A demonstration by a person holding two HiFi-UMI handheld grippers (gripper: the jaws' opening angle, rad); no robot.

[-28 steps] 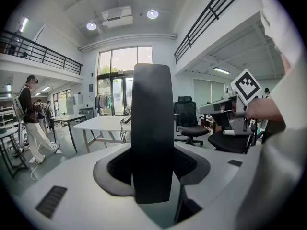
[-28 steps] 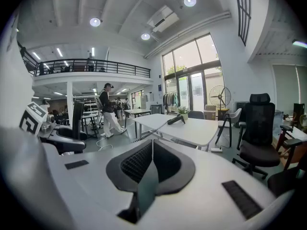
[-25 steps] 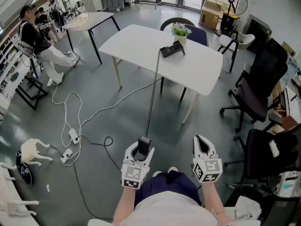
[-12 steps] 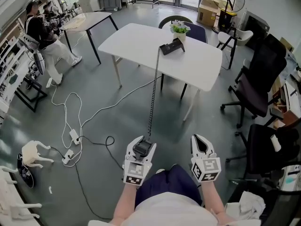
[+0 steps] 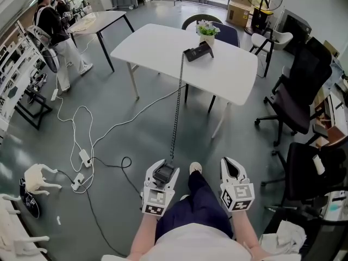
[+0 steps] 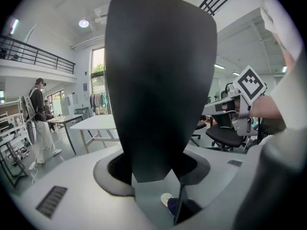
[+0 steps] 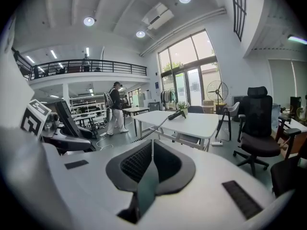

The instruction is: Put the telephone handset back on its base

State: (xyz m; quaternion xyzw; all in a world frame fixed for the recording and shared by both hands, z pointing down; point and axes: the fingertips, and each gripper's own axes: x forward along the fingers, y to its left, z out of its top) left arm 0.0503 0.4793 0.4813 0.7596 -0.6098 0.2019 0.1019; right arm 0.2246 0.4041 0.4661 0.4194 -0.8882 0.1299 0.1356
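A black telephone handset [image 5: 163, 173] stands between the jaws of my left gripper [image 5: 165, 165], which is shut on it, low in the head view. In the left gripper view the handset [image 6: 158, 80] fills the middle, rising from the left gripper [image 6: 153, 178]. A coiled black cord [image 5: 176, 107] stretches from the handset up to the black phone base [image 5: 197, 53] on the white table [image 5: 157, 45]. My right gripper [image 5: 231, 166] is beside the left one, shut and empty. The right gripper [image 7: 146, 174] points toward the far base [image 7: 176, 114].
A potted plant [image 5: 207, 32] stands behind the base. Black office chairs [image 5: 298, 99] crowd the right side. Cables and power strips [image 5: 84, 157] lie on the floor at left. A person [image 5: 54, 34] stands by a second table [image 5: 102, 20] at far left.
The handset has tipped lower in the left gripper and both grippers have edged toward the table. A foot has stepped forward between them. The person at far left has shifted.
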